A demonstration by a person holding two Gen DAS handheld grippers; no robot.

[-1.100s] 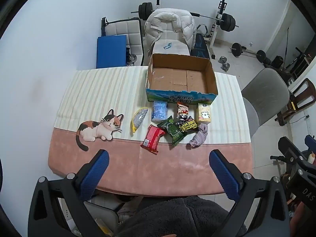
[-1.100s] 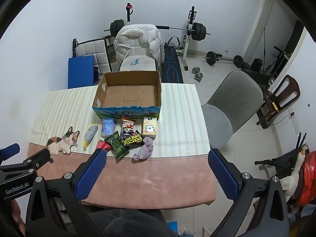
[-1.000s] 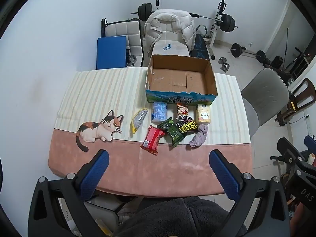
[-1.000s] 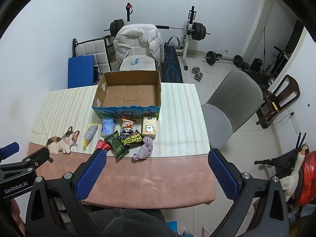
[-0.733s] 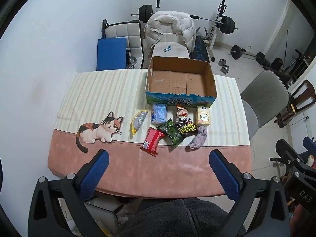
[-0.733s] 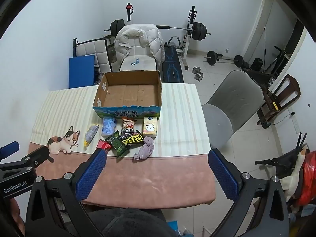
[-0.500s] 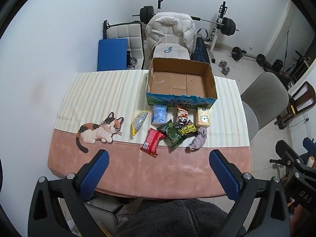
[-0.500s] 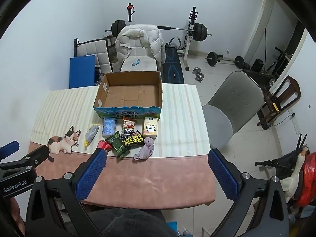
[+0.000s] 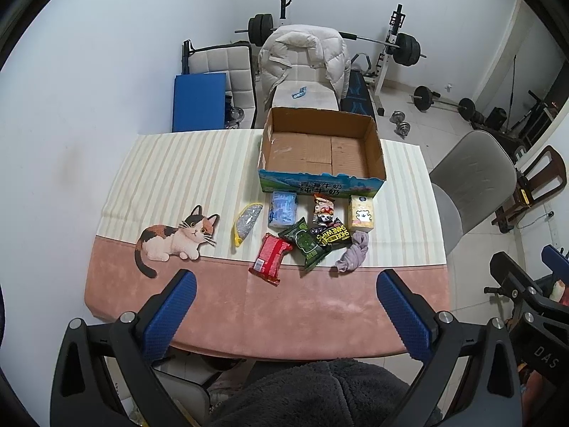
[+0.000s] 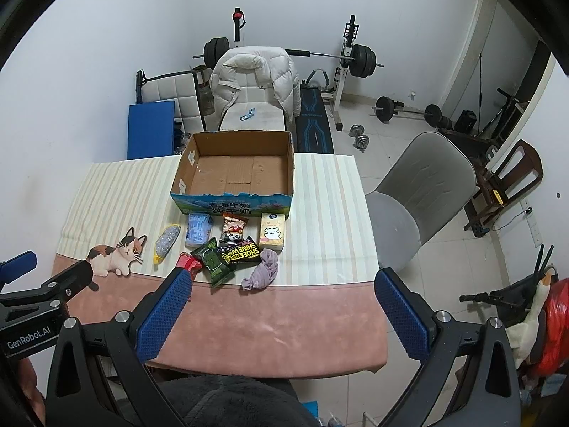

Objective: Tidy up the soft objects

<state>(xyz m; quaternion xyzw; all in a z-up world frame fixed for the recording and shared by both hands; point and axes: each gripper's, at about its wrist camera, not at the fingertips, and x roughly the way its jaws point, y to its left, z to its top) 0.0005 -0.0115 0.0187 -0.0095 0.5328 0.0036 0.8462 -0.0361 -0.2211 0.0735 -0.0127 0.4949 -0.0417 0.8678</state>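
Observation:
An empty cardboard box (image 9: 322,149) (image 10: 236,169) stands at the table's far side. In front of it lie several soft items: a blue pack (image 9: 282,209), a yellow-and-grey pouch (image 9: 245,222), a red packet (image 9: 270,258), a green packet (image 9: 307,247), a black wipes pack (image 9: 330,236), a snack bag (image 9: 323,210), a yellow tissue pack (image 9: 361,213) and a purple cloth (image 9: 352,256) (image 10: 263,270). My left gripper (image 9: 286,315) is open and empty, high above the table's near edge. My right gripper (image 10: 281,315) is open and empty, likewise held high.
The table has a striped and pink cloth (image 9: 313,306) with a cat print (image 9: 176,238). A grey chair (image 9: 469,178) stands to the right. A chair with a white jacket (image 9: 302,57), a blue mat (image 9: 199,101) and weights are behind the table.
Both grippers have risen or tilted slightly, so the table and items sit a little lower in view. Nothing on the table has moved. Both grippers stay open.

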